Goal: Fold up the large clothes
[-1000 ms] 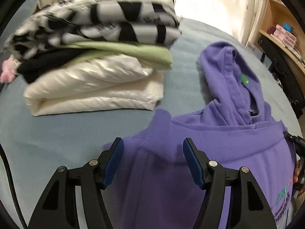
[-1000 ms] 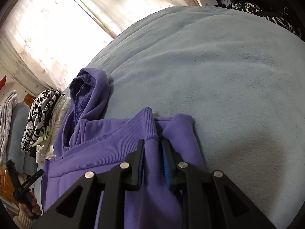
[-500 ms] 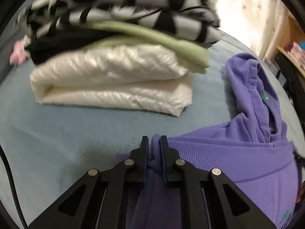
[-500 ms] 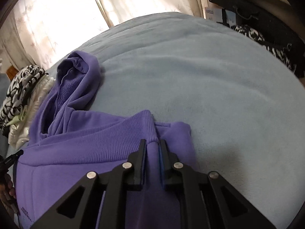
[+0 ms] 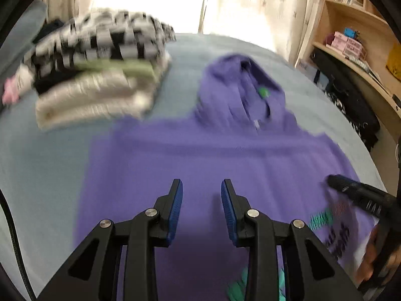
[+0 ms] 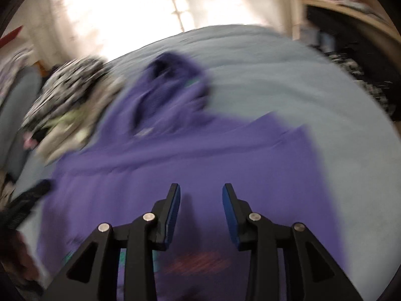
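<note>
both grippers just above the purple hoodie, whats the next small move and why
Probably reach for the hood and fold it down onto the body. Both the left gripper and right gripper are opening with nothing between the jaws, and the hood lies beyond the hoodie body's folded edge.

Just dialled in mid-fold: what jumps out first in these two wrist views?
The purple hoodie fills the middle of the blue bed, hood pointing toward the bright curtained window. Past it on the left sits a stack of folded clothes topped by a black-and-white patterned piece. Both the left gripper and the right gripper hang over the hoodie with jaws opening and no fabric between them.
</note>
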The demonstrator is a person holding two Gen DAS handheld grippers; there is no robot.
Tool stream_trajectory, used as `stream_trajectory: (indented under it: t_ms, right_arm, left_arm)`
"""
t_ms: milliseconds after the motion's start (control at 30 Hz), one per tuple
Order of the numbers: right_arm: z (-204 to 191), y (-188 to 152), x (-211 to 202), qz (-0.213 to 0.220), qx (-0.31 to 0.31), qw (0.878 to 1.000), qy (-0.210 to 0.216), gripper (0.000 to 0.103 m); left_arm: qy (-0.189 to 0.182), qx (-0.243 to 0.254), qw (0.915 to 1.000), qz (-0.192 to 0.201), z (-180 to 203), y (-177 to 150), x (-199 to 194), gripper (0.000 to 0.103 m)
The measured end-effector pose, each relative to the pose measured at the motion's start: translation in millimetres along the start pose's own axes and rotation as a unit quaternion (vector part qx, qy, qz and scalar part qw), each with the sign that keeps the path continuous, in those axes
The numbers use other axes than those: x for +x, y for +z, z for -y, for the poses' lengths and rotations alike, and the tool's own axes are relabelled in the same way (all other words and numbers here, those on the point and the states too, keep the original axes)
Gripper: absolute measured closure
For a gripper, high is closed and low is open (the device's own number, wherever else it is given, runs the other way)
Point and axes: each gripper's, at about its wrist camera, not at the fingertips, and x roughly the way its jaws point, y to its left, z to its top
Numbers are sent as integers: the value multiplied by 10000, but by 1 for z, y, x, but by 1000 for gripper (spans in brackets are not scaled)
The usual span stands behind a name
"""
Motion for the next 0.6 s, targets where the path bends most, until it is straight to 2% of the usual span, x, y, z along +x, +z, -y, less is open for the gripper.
stream_trajectory:
  t_ms: [67,133,233,300,333,367,400,433,467,500,533,600]
  right_arm:
    - [-17,-18,4,-120,-390,9991,-142,60]
    - [-17,-29,0,-7,-532,9982,-276,60]
    - [16,-38,-12,45,-191,9990,-392,60]
    - [45,-43,-21,19,116,9962,-866,59]
    - [60,-47,-24,9,298,9953,-919,60]
    - [81,-51,-30,4,554,9942,-917,61]
    - [92,-54,-35,23,689,9948,-749,68]
    - [98,-57,-39,35,789,9948,-642,74]
    - [102,-59,-43,54,853,9945,-601,75]
    - [102,-62,-47,66,862,9938,-695,74]
    - [100,-64,-48,-6,849,9906,-1068,72]
    - [94,-66,-47,-1,810,9905,-1112,71]
  left_arm:
    - [188,-86,9996,-167,1,-23,9,73]
    - [324,-44,9995,26,3,-35,4,70]
    - [563,-198,9982,-16,-19,-43,-6,69]
    - [750,-435,9962,-65,-39,-46,-13,69]
    - [926,-514,9943,-114,-48,-47,-14,69]
    - [922,-596,9938,-149,-56,-48,-15,70]
    - [839,-671,9941,-149,-61,-49,-17,70]
    - [814,-740,9938,-131,-65,-52,-21,70]
    - [879,-728,9934,-125,-65,-53,-23,70]
    - [961,-695,9929,-127,-64,-54,-25,70]
    - [1040,-661,9923,-130,-62,-55,-26,70]
    - [1160,-620,9912,-146,-57,-58,-31,70]
